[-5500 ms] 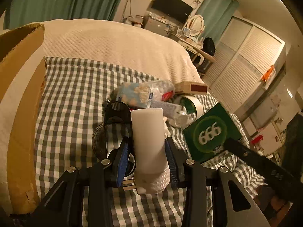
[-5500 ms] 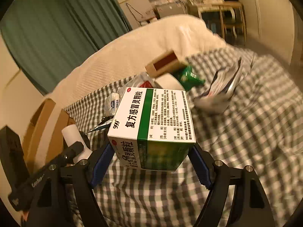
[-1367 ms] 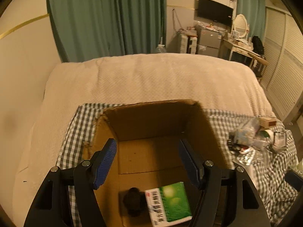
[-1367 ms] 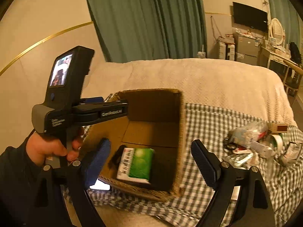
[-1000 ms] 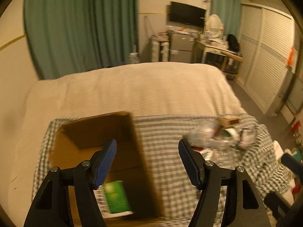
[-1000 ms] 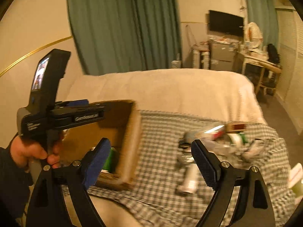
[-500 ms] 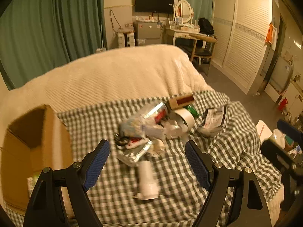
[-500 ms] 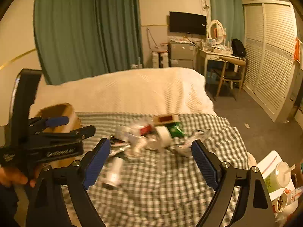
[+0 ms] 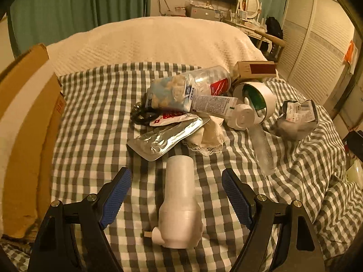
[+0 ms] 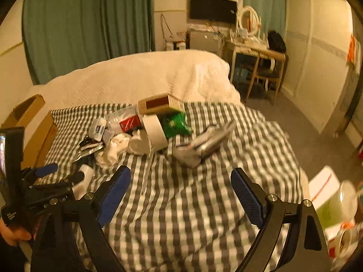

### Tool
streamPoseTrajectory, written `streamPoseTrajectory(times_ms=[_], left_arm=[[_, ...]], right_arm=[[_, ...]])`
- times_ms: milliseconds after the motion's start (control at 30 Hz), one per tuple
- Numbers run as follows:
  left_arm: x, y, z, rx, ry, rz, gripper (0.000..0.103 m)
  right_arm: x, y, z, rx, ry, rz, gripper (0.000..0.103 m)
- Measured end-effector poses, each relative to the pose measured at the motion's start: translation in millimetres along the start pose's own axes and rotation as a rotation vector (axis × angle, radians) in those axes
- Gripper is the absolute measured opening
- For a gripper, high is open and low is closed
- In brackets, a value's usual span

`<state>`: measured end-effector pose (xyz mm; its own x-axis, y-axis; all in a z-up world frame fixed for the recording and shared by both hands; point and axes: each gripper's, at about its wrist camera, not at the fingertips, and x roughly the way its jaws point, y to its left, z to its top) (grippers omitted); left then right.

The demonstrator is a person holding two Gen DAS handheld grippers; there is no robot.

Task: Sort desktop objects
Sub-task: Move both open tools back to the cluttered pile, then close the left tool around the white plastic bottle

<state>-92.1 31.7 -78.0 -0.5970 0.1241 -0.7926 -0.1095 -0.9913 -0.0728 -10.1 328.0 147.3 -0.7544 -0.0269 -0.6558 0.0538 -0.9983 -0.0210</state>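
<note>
Left wrist view: gripper wide over a white bottle on the bed.
Cardboard box (image 9: pixel 27 117) sits far left; the left gripper (image 9: pixel 175 189) gapes, pads clear of the white bottle (image 9: pixel 180 204) lying on the checked cloth (image 9: pixel 90 113) between them. Beyond, a cluttered pile with a foil pouch (image 9: pixel 163 138) and tape roll (image 9: pixel 261 99). The right gripper (image 10: pixel 180 196) hangs wide and empty over cloth.

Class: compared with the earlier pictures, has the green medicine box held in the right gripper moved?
Yes. It is gone from the right gripper, which is now open over the checked cloth; it went into the cardboard box.
</note>
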Motion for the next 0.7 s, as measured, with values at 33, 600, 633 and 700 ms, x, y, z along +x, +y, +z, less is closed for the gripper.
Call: streamPoseTrajectory(times_ms=[33,600,633,700], left_arm=[[1.9,-0.7,-0.9,0.005,0.006,-0.007,0.084],[25.9,-3.7,-20.7,0.045,0.147,-0.02,0.043],[25.0,-3.0,-20.5,0.039,0.146,-0.026,0.043],[23.6,-0.5,-19.6,0.018,0.146,-0.041,0.043]], right_arm=[[2.9,1.4,-0.1,-0.005,-0.005,-0.002,0.09],[35.5,-23.6,-20.3,0.169,0.114,-0.013,0.09],[36.6,-23.5,-20.4,0.169,0.116,-0.015,0.09],[37.8,-24.1,-20.1,0.169,0.113,-0.024,0.09]])
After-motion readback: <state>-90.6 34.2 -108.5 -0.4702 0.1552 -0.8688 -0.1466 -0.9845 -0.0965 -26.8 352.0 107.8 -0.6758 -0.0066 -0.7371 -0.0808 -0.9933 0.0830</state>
